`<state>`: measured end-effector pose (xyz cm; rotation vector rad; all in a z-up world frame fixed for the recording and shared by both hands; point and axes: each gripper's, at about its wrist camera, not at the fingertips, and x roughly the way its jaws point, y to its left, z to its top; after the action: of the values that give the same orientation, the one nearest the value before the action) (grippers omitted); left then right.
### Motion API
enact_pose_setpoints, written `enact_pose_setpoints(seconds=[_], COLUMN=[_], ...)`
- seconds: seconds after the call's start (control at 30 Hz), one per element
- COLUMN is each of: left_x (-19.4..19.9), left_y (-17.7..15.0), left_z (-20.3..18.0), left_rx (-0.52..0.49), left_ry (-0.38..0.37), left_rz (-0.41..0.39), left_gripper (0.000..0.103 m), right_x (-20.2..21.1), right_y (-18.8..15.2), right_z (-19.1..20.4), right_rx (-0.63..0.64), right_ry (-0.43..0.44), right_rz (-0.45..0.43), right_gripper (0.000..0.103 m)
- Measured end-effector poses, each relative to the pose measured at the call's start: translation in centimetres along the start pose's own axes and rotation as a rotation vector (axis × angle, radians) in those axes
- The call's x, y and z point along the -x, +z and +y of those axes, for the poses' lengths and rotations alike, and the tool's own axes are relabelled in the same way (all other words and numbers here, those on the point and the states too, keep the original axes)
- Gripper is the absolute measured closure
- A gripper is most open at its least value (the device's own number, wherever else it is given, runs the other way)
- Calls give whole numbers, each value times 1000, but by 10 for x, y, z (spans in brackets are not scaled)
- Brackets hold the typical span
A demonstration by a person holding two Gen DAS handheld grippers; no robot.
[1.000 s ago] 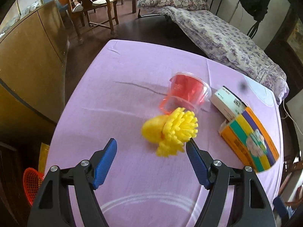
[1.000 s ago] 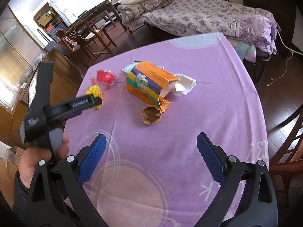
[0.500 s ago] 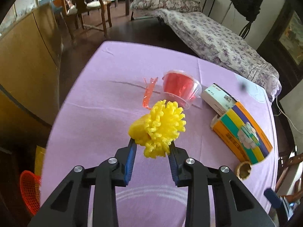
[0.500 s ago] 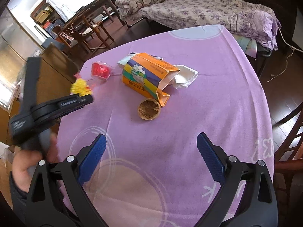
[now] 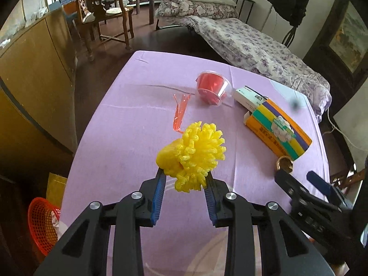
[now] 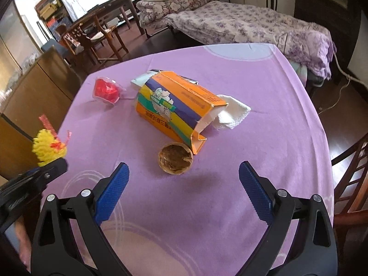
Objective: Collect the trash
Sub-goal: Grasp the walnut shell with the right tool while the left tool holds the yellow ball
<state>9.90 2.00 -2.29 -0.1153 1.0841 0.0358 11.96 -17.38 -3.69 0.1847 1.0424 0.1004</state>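
A: Which items were hidden, cut off or unclear?

B: The white tissue [image 6: 232, 115] was largely concealed inside the open end of the orange carton [image 6: 177, 112]. The white box [image 5: 249, 96] was partly covered by that carton. The red mesh basket [image 5: 42, 225] on the floor was cut off by the table edge, and its contents could not be identified. A dark smudge on the left lens obscured a spot of the tablecloth [image 5: 128, 138].

A: State of each gripper?

B: The left gripper [image 5: 185, 182] had just been closing; its blue pads [image 5: 158, 193] were clamped on the yellow foam net [image 5: 195, 156], which was held clear above the cloth. The right gripper [image 6: 184, 184] stood wide apart, holding nothing, just short of the brown shell-like cup [image 6: 176, 158].

A: Surface and room?

B: A purple cloth covered the table. On it lay the red plastic cup [image 5: 212, 88] on its side, with a red wrapper strip [image 5: 180, 112] near it. A bed with floral bedding [image 6: 241, 25], wooden chairs [image 5: 103, 20] and a dark floor surrounded the table.
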Motion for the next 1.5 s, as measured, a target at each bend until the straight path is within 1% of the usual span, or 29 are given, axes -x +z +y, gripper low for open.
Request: enact_pose_setpoints(seconds=[0.07, 0.1, 0.17, 0.23, 0.33, 0.37, 0.4, 0.43, 0.47, 0.5, 0.57, 0.7, 0.83, 0.9, 1.0, 1.23, 1.5], left_x=[2, 3, 3, 3, 2, 1, 1, 0, 0, 0, -1, -2, -1, -1, -2, -3, -4], left_y=[-2, -2, -3, -3, -3, -3, -4, -4, -4, -4, -4, -3, -3, -3, -2, -1, -1], left_z=[-3, -4, -5, -7, -8, -9, -9, -9, -9, -9, -8, -3, -1, -1, -1, 0, -1], left_rx=[-12, -19, -25, -35, -44, -48, -50, -53, -55, -55, -52, -39, -28, -30, -35, -29, -37], left_ry=[7, 11, 14, 20, 13, 11, 11, 11, 11, 12, 15, 17, 17, 16, 18, 13, 15], left_rz=[-9, -13, -16, -17, -12, -11, -11, -11, -10, -9, -8, -3, -6, -6, -6, -6, -4], left_gripper=[71, 71, 71, 71, 71, 71, 71, 71, 71, 71, 71, 71, 71, 71, 71, 71, 71], right_x=[-4, -6, -13, -14, -15, -14, -14, -13, -12, -11, -7, -2, 7, 15, 20, 13, 8], right_y=[2, 2, 4, 5, 3, 2, 2, 1, 1, 0, -1, -4, -9, -13, -17, -21, -25], right_z=[3, 4, 4, 7, 10, 11, 12, 13, 13, 13, 10, 3, -1, -2, 3, 12, 25], right_rx=[6, 6, 4, 19, 47, 55, 62, 70, 71, 67, 41, -6, -31, -31, -4, 42, 119], right_ry=[-35, -40, -57, -73, -105, -109, -111, -116, -111, -105, -78, -13, 20, 50, 69, 47, -23], right_rz=[-8, -7, 14, 7, 11, 9, 8, 7, 9, 11, 21, 51, 62, 71, 74, 104, 115], right_gripper=[13, 17, 22, 23, 29, 33, 41, 46, 56, 63, 68, 68, 68, 68, 68, 68, 67])
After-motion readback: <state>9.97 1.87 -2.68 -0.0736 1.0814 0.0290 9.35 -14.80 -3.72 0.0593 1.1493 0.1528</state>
